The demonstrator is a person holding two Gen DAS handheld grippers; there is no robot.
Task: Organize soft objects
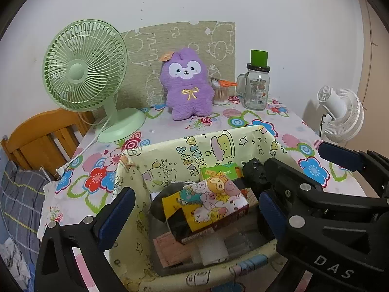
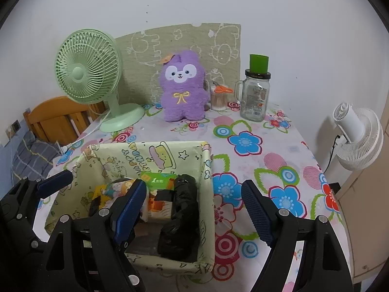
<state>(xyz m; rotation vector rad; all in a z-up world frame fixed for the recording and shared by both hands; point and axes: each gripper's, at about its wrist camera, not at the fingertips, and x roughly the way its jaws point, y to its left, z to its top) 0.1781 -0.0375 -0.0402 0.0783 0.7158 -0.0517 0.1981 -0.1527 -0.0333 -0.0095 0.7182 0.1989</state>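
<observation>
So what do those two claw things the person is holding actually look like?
Both are black plastic tools with two long fingers. The left gripper and right gripper carry dark blue, finely ribbed pads on the inner faces. Round silver bolts sit at the finger joints, and white letters reading DAS mark the right gripper's body. No cables, hands or sleeves show.

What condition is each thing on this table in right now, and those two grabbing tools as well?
Left tool: open, nothing held, over the basket.
Right tool: open, nothing held.
Basket: upright, partly filled.
Cartoon packet: lying on top inside the basket.
Black bundle: lying in the basket.
Purple plush toy: upright, outside the basket.
Green fan: upright, blades appear still.
Glass jar: lid on, looks empty.
</observation>
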